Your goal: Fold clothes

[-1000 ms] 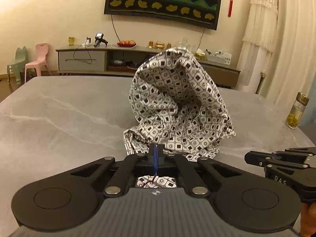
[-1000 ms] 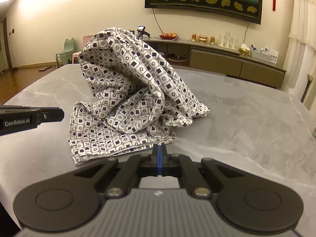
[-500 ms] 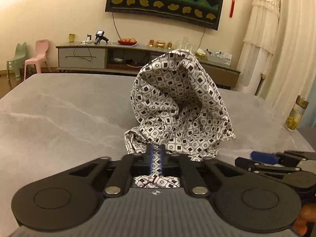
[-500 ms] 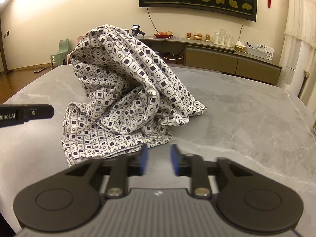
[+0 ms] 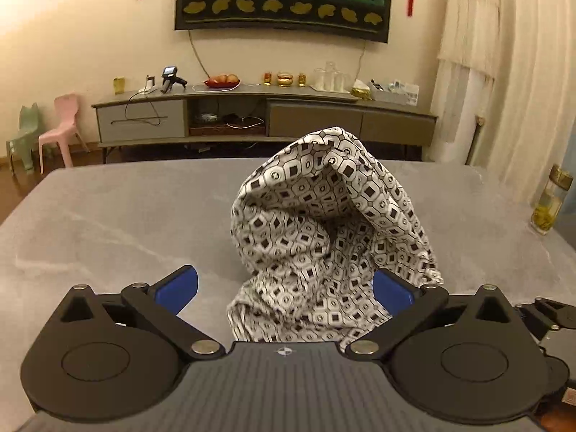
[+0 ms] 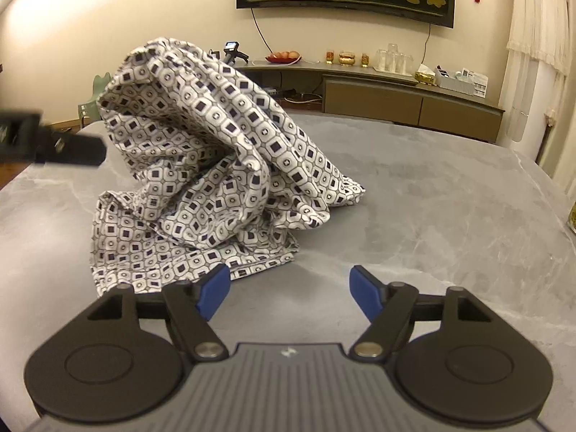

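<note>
A: Left hand-held gripper (image 5: 284, 291) spread wide, holding nothing; right hand-held gripper (image 6: 288, 293) wide too, also bare.

B: Patterned garment (image 6: 212, 176)?

A: Heaped on grey counter (image 6: 450, 216), peaked, crumpled, one flat hem toward 6 o'clock. Touching neither pad, as far as visible.

B: Progress?

A: Early, by the look. No neat fold anywhere, nothing squared. Left to do: spread flat, find edges, fold.

B: View differences?

A: Left wrist: heap dead ahead at 12 o'clock, hollow pocket facing lens, glass jar (image 5: 549, 199) at 3 o'clock, pink chair (image 5: 61, 127) at 9. Right wrist: heap off at 11 o'clock, flat hem visible, bare counter ahead, blurred left tool at 9.
</note>
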{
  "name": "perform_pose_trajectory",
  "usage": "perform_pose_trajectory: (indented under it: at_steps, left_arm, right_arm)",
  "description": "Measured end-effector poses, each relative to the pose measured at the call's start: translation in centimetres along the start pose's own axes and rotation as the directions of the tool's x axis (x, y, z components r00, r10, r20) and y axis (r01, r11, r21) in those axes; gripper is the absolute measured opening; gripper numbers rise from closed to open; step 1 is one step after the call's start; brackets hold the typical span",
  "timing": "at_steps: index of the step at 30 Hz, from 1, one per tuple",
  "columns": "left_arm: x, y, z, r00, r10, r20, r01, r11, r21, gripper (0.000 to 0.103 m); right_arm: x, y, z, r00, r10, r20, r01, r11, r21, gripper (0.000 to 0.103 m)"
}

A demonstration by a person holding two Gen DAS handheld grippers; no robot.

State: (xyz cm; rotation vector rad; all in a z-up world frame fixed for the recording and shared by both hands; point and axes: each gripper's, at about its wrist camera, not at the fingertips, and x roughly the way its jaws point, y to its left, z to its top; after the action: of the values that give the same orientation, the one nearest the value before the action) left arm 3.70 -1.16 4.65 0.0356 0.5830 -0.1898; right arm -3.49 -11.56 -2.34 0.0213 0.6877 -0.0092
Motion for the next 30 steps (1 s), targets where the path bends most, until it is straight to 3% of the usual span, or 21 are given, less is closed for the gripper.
perform_pose_trajectory:
  at_steps: [3,7,9,12,13,16,18,20,22,24,27,29,30]
  left_arm:
    - [1.3,0.6,-1.0,1.0,-0.022,-0.006,0.022,0.999,-0.03,0.102]
    - [3.2,2.4,-3.3,0.99,-0.083,-0.111,0.063,0.982,-0.176,0.102]
    - [3.0,2.9,-3.5,0.988,-0.11,-0.111,0.087,0.976,-0.197,0.102]
    - [2.3,3.7,-3.3,0.994,-0.081,-0.076,0.065,0.979,-0.193,0.102]
    - [2.2,4.2,-3.1,0.994,-0.082,-0.072,0.065,0.976,-0.208,0.102]
    - [2.7,5.3,-2.9,0.99,-0.113,-0.079,0.088,0.958,-0.271,0.102]
    - [3.3,5.8,-2.8,0.988,-0.127,-0.089,0.095,0.95,-0.298,0.102]
    - [3.6,6.1,-2.7,0.99,-0.112,-0.09,0.081,0.951,-0.297,0.102]
    - [3.8,6.5,-2.5,0.991,-0.096,-0.088,0.067,0.953,-0.294,0.102]
    - [3.7,7.0,-2.4,0.993,-0.091,-0.08,0.063,0.951,-0.302,0.102]
    - [3.9,6.9,-2.7,0.991,-0.11,-0.082,0.081,0.95,-0.303,0.102]
    - [4.3,6.4,-3.0,0.989,-0.12,-0.092,0.09,0.954,-0.285,0.102]
    - [4.5,6.0,-3.3,0.987,-0.123,-0.099,0.093,0.959,-0.27,0.102]
  right_arm:
    - [0.6,0.1,0.0,1.0,-0.008,-0.011,0.008,1.0,-0.005,0.075]
    - [1.2,0.1,0.0,1.0,-0.018,-0.019,0.018,1.0,-0.013,0.076]
    - [1.1,0.1,0.2,1.0,-0.023,-0.013,0.022,0.999,-0.025,0.076]
    - [0.7,0.4,1.8,0.999,-0.016,0.044,0.02,0.997,-0.075,0.083]
    - [0.9,0.5,2.5,0.998,-0.012,0.062,0.018,0.995,-0.099,0.087]
    - [2.3,1.0,4.5,0.996,0.005,0.09,0.012,0.982,-0.187,0.087]
    - [4.1,1.2,5.6,0.998,0.02,0.057,-0.006,0.972,-0.236,0.071]
    - [6.1,1.3,6.6,0.999,0.035,0.003,-0.033,0.96,-0.278,0.004]
    - [6.3,1.1,8.1,0.999,0.054,-0.002,-0.053,0.955,-0.291,0.003]
    - [3.2,0.3,10.5,0.989,0.123,0.081,-0.099,0.961,-0.257,0.003]
    - [-3.7,-2.4,13.6,0.933,0.267,0.24,-0.245,0.962,-0.118,0.003]
    - [-6.1,-4.5,13.8,0.911,0.278,0.305,-0.276,0.96,-0.05,0.003]
    - [-6.2,-5.6,13.2,0.92,0.242,0.308,-0.243,0.969,-0.036,0.003]
